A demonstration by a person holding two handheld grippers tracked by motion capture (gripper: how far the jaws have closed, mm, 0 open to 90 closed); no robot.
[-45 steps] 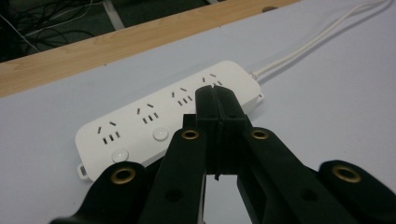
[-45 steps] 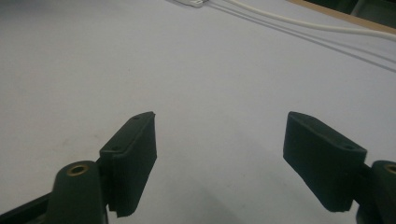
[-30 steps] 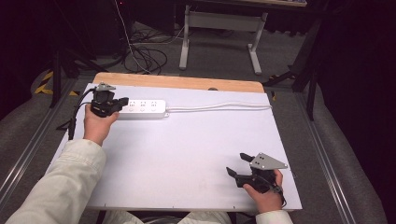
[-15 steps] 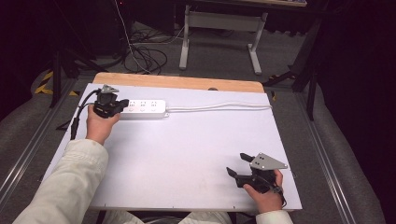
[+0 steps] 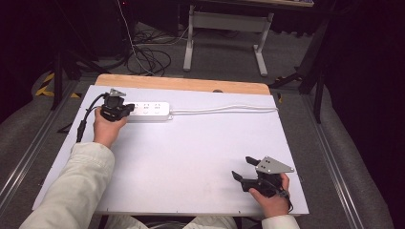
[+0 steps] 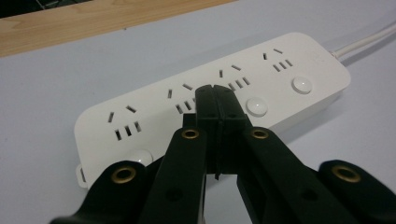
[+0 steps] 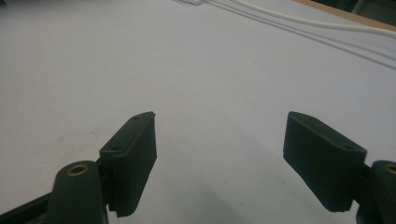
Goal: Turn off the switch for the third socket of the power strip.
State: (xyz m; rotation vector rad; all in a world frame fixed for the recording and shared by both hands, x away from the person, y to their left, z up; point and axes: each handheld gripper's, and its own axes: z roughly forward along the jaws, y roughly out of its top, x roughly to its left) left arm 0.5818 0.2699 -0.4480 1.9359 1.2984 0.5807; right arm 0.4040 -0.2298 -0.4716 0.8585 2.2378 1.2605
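A white power strip (image 5: pixel 149 110) lies at the back left of the white table, its cord (image 5: pixel 224 110) running off to the right. In the left gripper view the strip (image 6: pixel 289 74) shows several sockets and round buttons. My left gripper (image 6: pixel 215 91) is shut with nothing between its pads, its tips just over the middle of the strip. From above, that left gripper (image 5: pixel 125 109) sits at the strip's left end. My right gripper (image 5: pixel 242 168) rests near the front right of the table, open with nothing between its pads (image 7: pixel 135 154).
A wooden strip (image 5: pixel 181 84) borders the table's (image 5: pixel 191 157) far edge. Beyond it are cables (image 5: pixel 148 57) and a metal stand (image 5: pixel 224 28) on the floor. Metal rails (image 5: pixel 329 157) run along both sides. The white cord (image 7: pixel 327 25) crosses far ahead of the right gripper.
My left gripper has sunk a little toward the power strip. The right gripper has not moved.
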